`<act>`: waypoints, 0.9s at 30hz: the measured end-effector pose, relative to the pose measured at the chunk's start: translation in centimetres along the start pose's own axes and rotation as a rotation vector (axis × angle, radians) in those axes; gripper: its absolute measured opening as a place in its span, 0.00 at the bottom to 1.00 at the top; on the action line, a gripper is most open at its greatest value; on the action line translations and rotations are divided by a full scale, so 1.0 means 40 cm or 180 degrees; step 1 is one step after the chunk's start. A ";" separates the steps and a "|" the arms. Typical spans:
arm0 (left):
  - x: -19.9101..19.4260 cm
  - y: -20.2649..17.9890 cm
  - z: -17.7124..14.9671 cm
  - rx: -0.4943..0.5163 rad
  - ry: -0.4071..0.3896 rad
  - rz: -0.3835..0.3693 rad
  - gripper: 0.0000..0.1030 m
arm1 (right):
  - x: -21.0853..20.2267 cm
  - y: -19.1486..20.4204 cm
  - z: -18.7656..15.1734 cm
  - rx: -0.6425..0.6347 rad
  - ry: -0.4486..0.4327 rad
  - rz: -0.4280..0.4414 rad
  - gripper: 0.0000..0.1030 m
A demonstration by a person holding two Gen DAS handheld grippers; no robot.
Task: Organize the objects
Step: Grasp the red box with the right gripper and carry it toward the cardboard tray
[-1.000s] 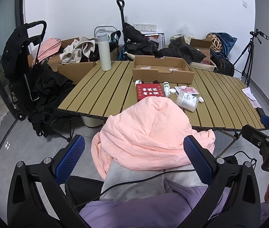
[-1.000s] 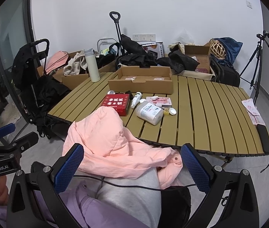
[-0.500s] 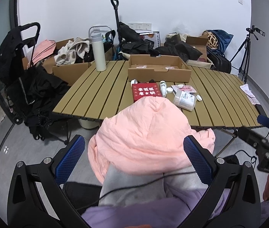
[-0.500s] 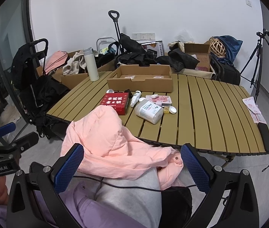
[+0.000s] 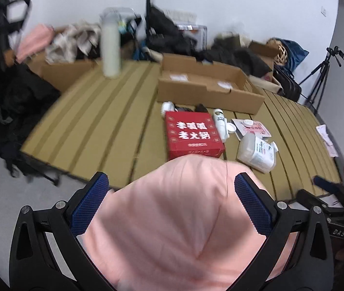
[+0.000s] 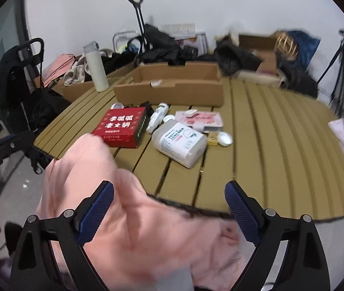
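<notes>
Fingers of my left gripper (image 5: 170, 202) stand wide, holding nothing; a pink jacket (image 5: 184, 218) bulges up between them. My right gripper (image 6: 169, 209) is likewise spread wide and empty, over the same jacket at the near edge of the surface (image 6: 269, 145).

Items on the surface: a red box (image 6: 122, 127) lies flat at the near left. Just right of it lies a small white tube (image 6: 157, 117). A white jug (image 6: 180, 143) lies on its side, near the box. A pink packet (image 6: 201, 118) sits beyond the jug, with a white cap (image 6: 225, 138) near it. An open carton (image 6: 172, 86) stands behind these items. A white flask (image 6: 96, 68) stands upright at the far left. Both views are blurred.
</notes>
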State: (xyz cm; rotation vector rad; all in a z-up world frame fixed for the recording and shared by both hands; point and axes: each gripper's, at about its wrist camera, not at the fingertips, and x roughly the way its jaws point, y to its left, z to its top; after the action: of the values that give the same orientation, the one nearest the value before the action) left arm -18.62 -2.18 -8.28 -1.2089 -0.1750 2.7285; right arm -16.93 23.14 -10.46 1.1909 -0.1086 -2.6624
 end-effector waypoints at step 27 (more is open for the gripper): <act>0.233 0.040 0.114 -0.0246 0.0490 -0.0635 0.23 | 0.312 0.161 0.238 -0.0385 0.0410 0.0415 0.27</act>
State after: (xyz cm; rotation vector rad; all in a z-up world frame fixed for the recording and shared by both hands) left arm -28.33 -2.22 -12.26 -1.3371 -0.3647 2.4681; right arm -30.98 13.76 -12.17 1.2666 -0.0037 -2.4365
